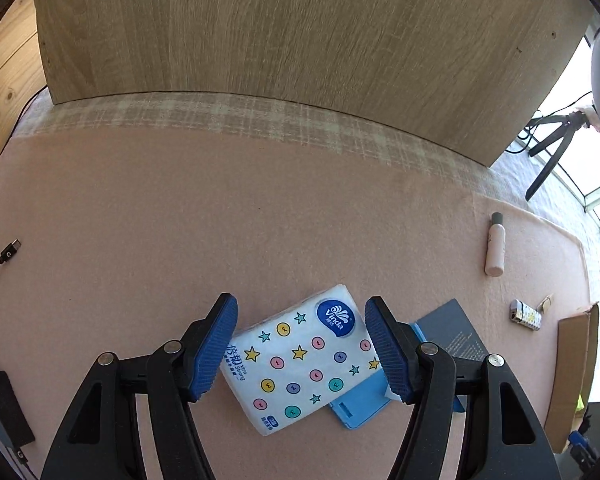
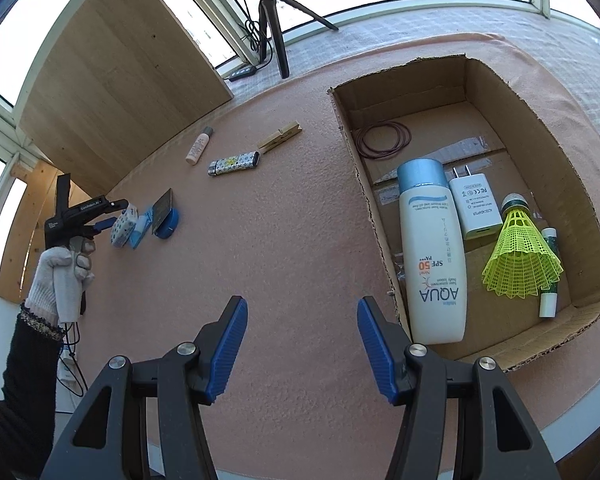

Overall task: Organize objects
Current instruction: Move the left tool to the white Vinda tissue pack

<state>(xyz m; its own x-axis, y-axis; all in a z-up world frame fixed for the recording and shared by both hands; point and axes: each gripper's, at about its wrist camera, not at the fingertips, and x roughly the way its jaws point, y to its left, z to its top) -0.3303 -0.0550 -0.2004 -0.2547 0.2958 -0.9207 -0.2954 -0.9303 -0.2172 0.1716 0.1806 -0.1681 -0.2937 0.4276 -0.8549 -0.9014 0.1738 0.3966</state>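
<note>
My left gripper point(image 1: 301, 350) is open, with its blue pads on either side of a white Vinda tissue pack point(image 1: 300, 360) printed with stars and dots. The pack lies partly on a light blue case point(image 1: 360, 404), beside a grey card point(image 1: 452, 332). In the right wrist view the left gripper point(image 2: 112, 222) sits at the tissue pack point(image 2: 123, 227). My right gripper point(image 2: 302, 350) is open and empty above the pink mat, left of a cardboard box point(image 2: 348, 120). The box holds a sunscreen bottle point(image 2: 434, 256), a white charger point(image 2: 474, 208), a yellow shuttlecock point(image 2: 520, 256) and a wire loop point(image 2: 384, 140).
On the mat lie a small pink bottle point(image 2: 198, 146), a patterned lighter point(image 2: 234, 164), a wooden clothespin point(image 2: 280, 136) and a blue tape roll point(image 2: 168, 226). A wooden board point(image 1: 300, 40) stands at the mat's far edge. A tripod point(image 2: 274, 20) stands beyond. A cable end point(image 1: 8, 256) lies at the left.
</note>
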